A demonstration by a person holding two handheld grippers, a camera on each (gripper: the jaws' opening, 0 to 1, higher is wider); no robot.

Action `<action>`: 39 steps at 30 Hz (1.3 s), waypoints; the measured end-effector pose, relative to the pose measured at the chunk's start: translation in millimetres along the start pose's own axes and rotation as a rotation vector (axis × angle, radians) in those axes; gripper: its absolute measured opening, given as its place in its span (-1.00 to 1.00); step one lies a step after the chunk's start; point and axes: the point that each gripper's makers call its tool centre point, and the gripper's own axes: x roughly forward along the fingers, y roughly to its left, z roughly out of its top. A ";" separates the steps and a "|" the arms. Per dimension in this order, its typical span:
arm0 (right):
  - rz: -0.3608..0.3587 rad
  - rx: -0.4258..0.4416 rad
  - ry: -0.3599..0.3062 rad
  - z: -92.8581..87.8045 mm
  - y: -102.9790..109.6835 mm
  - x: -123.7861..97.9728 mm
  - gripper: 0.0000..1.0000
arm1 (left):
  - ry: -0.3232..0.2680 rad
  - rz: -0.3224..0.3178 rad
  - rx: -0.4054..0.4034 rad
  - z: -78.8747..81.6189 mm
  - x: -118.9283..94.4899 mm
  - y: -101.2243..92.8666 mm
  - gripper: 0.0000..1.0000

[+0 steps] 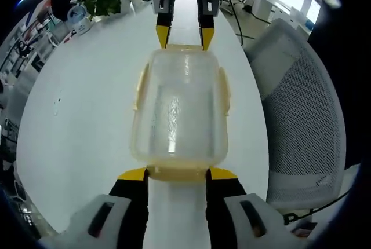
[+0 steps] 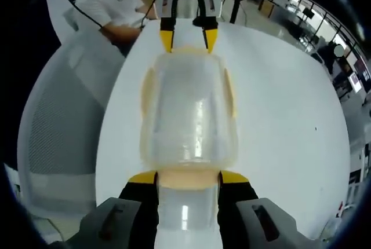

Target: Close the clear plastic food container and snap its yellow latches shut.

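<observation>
The clear container [image 1: 179, 110] sits lid-on in the middle of the white tabletop [image 1: 81, 116], one gripper at each end. Left gripper [image 1: 177, 174] and right gripper [image 2: 188, 178] both have jaws open, straddling the yellow end latches [image 1: 177, 172]. I'd press both inward evenly so it doesn't skid.

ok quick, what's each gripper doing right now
left gripper: open, jaws either side of the yellow latch at its end of the container.
right gripper: open, jaws flanking the opposite latch.

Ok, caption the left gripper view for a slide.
Two grippers flank a clear plastic food container with yellow latches on a white table.
</observation>
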 end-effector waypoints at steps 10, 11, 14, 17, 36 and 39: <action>-0.002 0.002 0.014 -13.3 0.9 -4.6 -0.25 | -0.018 -0.009 -0.001 11.2 8.6 -0.9 -0.26; -0.002 0.004 0.014 -14.7 0.3 -4.8 -0.25 | -0.019 -0.009 -0.001 12.2 9.5 -0.6 -0.26; -0.003 0.006 0.018 -18.0 1.1 -6.7 -0.25 | -0.021 -0.010 0.000 15.5 11.0 -1.3 -0.26; -0.001 0.009 0.022 -22.9 2.0 -7.2 -0.25 | -0.024 -0.013 0.000 19.9 13.6 -2.7 -0.26; -0.007 0.028 0.030 -48.6 2.7 -15.4 -0.25 | -0.033 -0.019 0.005 44.3 24.7 -3.5 -0.26; -0.008 0.023 0.037 -51.9 2.9 -17.6 -0.25 | -0.032 -0.015 0.004 48.1 26.9 -4.0 -0.26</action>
